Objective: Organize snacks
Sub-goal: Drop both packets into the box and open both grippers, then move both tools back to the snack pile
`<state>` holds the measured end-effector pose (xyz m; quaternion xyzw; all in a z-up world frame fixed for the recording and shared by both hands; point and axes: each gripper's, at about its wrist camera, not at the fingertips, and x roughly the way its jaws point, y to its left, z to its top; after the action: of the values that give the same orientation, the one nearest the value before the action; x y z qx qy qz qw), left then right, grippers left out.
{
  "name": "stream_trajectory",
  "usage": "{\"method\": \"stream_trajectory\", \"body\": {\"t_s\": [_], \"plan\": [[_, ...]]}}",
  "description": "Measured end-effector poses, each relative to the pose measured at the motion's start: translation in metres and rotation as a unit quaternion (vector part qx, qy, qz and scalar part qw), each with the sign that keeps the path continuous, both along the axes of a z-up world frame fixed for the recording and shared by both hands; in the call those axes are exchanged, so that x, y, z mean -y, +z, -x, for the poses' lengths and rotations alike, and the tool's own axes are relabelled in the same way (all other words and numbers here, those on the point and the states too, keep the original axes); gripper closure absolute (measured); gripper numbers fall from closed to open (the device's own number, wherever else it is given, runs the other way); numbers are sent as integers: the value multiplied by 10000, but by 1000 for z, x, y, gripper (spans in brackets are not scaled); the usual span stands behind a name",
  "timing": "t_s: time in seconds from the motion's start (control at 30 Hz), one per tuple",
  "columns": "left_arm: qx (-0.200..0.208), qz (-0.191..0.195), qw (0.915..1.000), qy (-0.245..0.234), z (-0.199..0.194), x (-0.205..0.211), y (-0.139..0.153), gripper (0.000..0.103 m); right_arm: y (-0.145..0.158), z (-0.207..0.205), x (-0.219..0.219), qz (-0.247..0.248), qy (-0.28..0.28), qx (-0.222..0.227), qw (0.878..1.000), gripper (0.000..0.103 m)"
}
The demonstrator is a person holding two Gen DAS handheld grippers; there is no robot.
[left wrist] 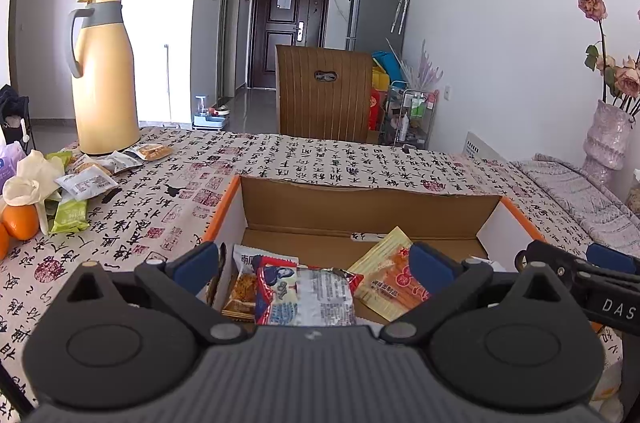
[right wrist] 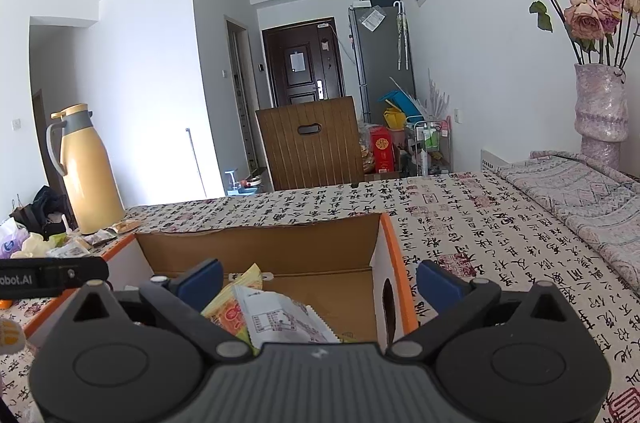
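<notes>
In your left wrist view, your left gripper [left wrist: 316, 261] hangs over the near end of the cardboard box [left wrist: 372, 201], and its jaws stand spread as wide as they go, with nothing clamped between the blue pads [left wrist: 202, 265]. Below the gap, inside the box, lie a red-and-silver snack packet [left wrist: 306, 293], a pumpkin-coloured packet [left wrist: 244, 283] at its left against the box wall, and a yellow-and-orange packet [left wrist: 390, 277] at its right. None of them touches the pads. The box sits on the calligraphy-print tablecloth [left wrist: 320, 159]. More loose snack packets [left wrist: 86, 181] lie well to the left of the box, near the yellow thermos jug [left wrist: 106, 75], with a green bar [left wrist: 72, 215] and an orange [left wrist: 20, 221] beside them. Your right gripper's arm enters at the right edge, over the box's right wall.

In your right wrist view, your right gripper [right wrist: 320, 283] is also fully spread and holds nothing. Its left pad [right wrist: 200, 283] sits above the box interior; its right pad is outside the orange-edged right wall [right wrist: 396, 275], over the tablecloth. A white packet [right wrist: 280, 319] and the yellow-and-orange packet [right wrist: 234, 307] lie in the box just below the left side of the gap; whether the left finger brushes them you cannot tell. A vase of dried roses [right wrist: 600, 103] stands far right.
</notes>
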<state>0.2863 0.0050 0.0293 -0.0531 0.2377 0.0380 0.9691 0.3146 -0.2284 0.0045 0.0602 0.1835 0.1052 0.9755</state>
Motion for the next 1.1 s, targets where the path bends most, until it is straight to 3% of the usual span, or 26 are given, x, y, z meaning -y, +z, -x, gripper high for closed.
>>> {"method": "stream_trajectory", "body": {"t_s": [0.5,1.1], "plan": [[105,-25,9999,54,17,9,27,0,25,20,3,119,-71,213,9997,0],[334,-147,9993,83,89,17,50,0,39,96,15,156,-24,253,9996,0]]}}
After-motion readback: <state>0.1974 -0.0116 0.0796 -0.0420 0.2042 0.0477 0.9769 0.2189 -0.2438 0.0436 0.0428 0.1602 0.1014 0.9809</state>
